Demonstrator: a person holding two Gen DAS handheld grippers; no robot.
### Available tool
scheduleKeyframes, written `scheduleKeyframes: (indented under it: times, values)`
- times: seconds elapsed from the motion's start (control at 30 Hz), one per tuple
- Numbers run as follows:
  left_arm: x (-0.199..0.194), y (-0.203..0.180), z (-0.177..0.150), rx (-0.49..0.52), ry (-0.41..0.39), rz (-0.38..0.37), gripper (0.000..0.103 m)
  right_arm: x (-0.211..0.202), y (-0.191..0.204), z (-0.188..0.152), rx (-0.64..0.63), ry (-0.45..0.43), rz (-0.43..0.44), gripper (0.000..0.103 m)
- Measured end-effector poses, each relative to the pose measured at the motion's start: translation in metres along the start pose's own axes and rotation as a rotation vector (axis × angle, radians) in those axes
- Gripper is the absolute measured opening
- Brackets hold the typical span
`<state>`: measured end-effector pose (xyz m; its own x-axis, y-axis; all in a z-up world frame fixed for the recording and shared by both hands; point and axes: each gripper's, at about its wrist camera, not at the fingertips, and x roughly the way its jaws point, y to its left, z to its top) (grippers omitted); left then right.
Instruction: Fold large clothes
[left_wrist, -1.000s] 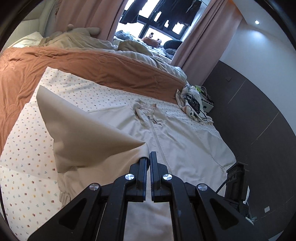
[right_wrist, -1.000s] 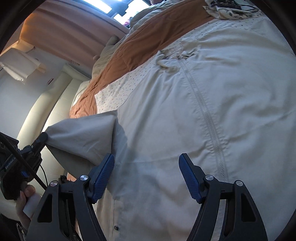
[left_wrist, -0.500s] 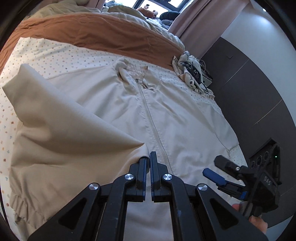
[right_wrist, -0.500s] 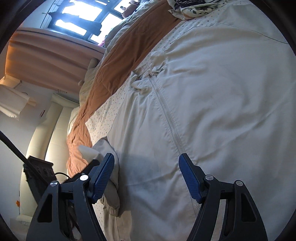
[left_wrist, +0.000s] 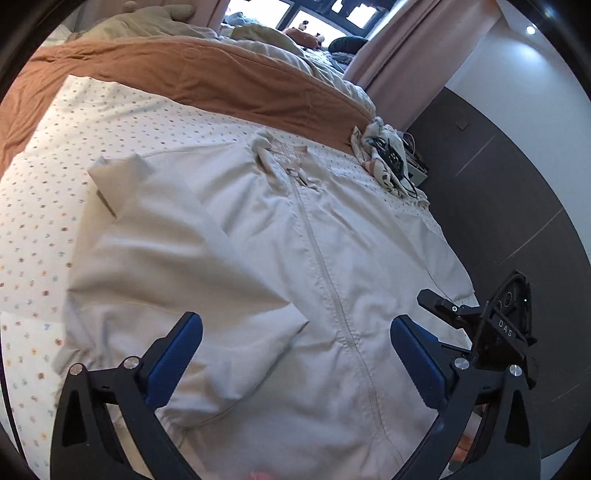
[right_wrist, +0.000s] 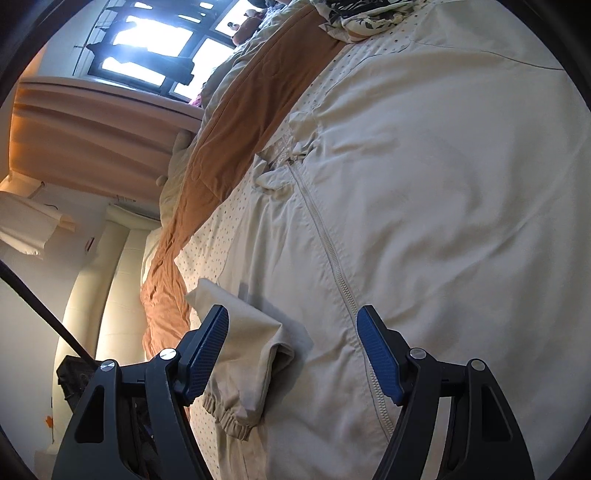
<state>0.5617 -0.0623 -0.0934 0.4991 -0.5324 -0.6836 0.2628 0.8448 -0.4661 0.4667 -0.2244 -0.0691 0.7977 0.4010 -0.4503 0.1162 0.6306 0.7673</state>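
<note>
A large beige zip-front jacket (left_wrist: 351, 236) lies spread face up on the bed, collar toward the far side. Its left sleeve (left_wrist: 177, 266) is folded inward across the chest. My left gripper (left_wrist: 295, 325) hovers over the sleeve's end with its jaws opening wide; the sleeve's corner lies between the blue pads (left_wrist: 173, 354), untouched. In the right wrist view the same jacket (right_wrist: 424, 221) fills the frame, and the folded sleeve (right_wrist: 255, 332) with its elastic cuff sits by the left finger. My right gripper (right_wrist: 292, 314) stands open above the jacket, holding nothing.
A dotted white sheet (left_wrist: 44, 184) covers the bed under the jacket, with a brown blanket (left_wrist: 184, 81) beyond it. A pile of patterned cloth and cables (left_wrist: 384, 155) sits at the bed's far right corner. A dark wall (left_wrist: 517, 203) runs along the right.
My left gripper was shut on the sleeve's end, carried it down over the jacket's chest, then let go and opened. The sleeve now lies flat. The right gripper rolled and shifted sideways.
</note>
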Motion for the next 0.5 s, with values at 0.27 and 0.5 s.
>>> scheduleKeyframes:
  times: [0.27,0.5]
  values:
    - [-0.082,0.068,-0.008,-0.088,-0.11,0.145,0.103,0.028,0.053,-0.021,-0.198,0.061,-0.002,0.071]
    - [-0.133,0.122,-0.03,-0.162,-0.164,0.215,0.103,0.07,0.098,-0.051,-0.353,0.175,0.015,0.071]
